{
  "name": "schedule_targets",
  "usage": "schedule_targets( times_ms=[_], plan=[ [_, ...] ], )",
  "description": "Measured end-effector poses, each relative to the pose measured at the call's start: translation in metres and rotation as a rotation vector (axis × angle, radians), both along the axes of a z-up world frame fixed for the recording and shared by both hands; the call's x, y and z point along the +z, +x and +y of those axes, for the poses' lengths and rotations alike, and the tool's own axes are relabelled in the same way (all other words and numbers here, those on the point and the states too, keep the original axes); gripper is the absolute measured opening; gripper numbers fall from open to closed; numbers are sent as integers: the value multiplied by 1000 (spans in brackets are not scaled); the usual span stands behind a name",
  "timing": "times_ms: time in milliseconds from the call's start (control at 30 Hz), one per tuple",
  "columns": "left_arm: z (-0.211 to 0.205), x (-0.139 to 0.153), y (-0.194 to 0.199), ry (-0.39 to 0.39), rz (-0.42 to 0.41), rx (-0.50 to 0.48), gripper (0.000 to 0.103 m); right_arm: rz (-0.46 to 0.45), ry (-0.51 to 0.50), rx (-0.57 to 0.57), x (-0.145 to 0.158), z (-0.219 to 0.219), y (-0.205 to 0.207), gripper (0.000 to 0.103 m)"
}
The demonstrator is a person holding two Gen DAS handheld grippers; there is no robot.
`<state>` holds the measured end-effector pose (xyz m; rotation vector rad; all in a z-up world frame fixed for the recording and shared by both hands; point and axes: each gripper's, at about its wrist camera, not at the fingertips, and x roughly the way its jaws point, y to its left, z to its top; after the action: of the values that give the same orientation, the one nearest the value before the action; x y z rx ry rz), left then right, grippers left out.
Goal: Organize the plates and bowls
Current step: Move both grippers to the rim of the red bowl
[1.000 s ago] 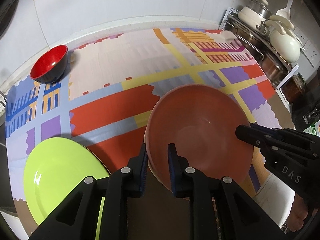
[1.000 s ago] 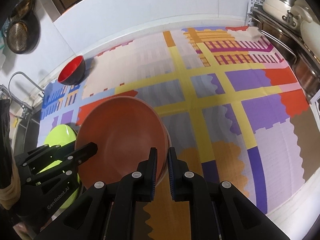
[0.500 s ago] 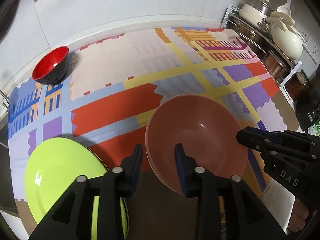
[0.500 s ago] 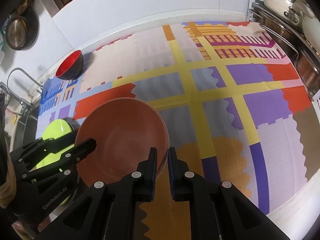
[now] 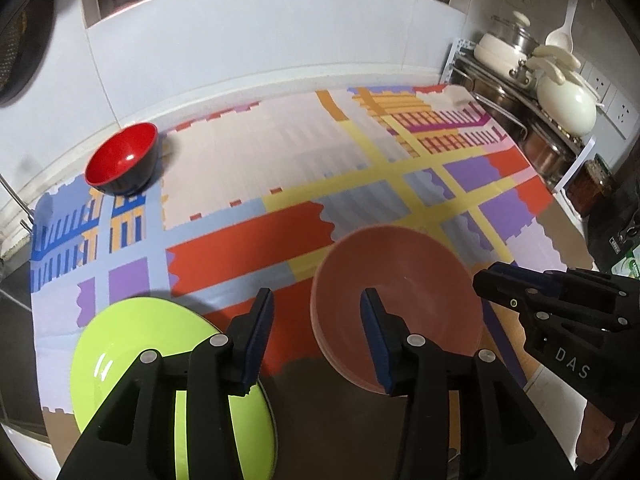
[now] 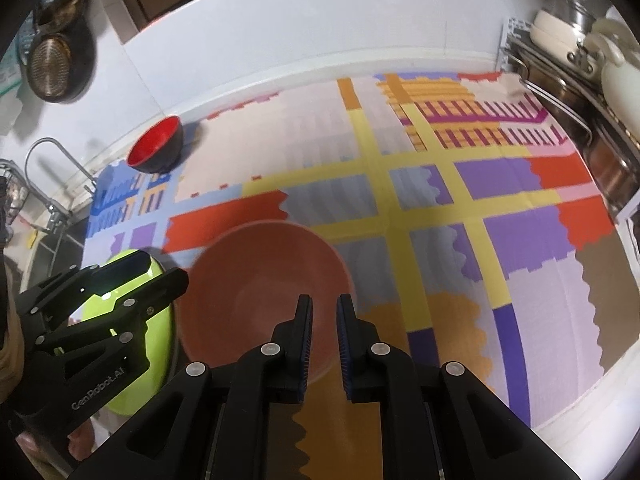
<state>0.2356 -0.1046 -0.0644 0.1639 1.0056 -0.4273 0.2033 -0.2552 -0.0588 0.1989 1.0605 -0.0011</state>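
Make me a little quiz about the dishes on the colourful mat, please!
1. True or false: the left tongs are wide open.
2. Fill in: the ___ tongs pinch the brown bowl by its rim.
3. Which dish sits nearest the white wall? A. green plate B. red bowl C. brown bowl

Key: 1 true; 2 right tongs; 3 B.
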Motion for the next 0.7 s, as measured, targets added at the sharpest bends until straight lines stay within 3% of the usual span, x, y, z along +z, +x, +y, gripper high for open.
schedule_targets(
  times_ms=[700],
  plan=[
    [90, 43, 18, -27, -134, 120, 45, -164, 15, 135, 45, 87, 39, 14]
  ],
)
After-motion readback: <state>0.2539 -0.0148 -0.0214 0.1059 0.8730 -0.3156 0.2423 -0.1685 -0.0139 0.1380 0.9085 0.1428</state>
